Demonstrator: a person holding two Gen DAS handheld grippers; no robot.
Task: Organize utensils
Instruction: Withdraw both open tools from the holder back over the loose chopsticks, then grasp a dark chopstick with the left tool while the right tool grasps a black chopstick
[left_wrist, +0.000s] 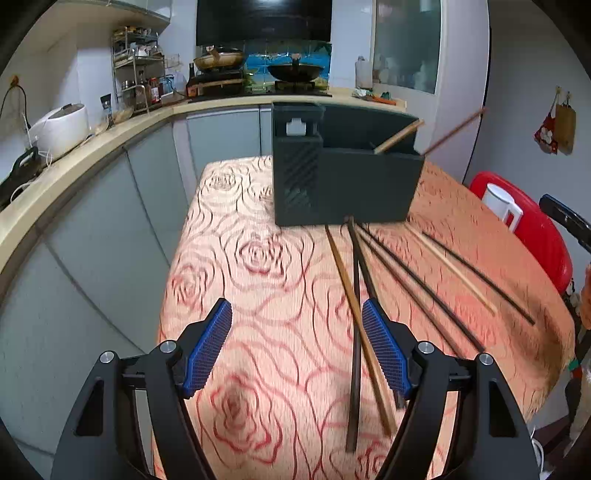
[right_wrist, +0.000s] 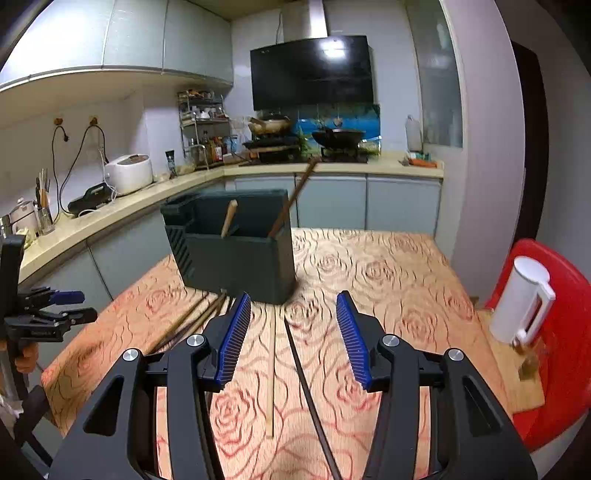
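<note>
1. Left gripper (left_wrist: 296, 334) hangs released and empty over the rose-patterned tablecloth (left_wrist: 258, 295).
2. Right gripper (right_wrist: 293, 330) likewise (nothing clasped).
3. Loose chopsticks (left_wrist: 424, 291) lie beyond.
4. Dark utensil holder (left_wrist: 343, 177) stands farthest, holding two sticks.

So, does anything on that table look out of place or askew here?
Yes. Loose chopsticks lie scattered on the tablecloth in front of the dark holder, some crossing each other. Only two sticks sit in the holder, both leaning. Both grippers hang open above them, holding nothing.
</note>
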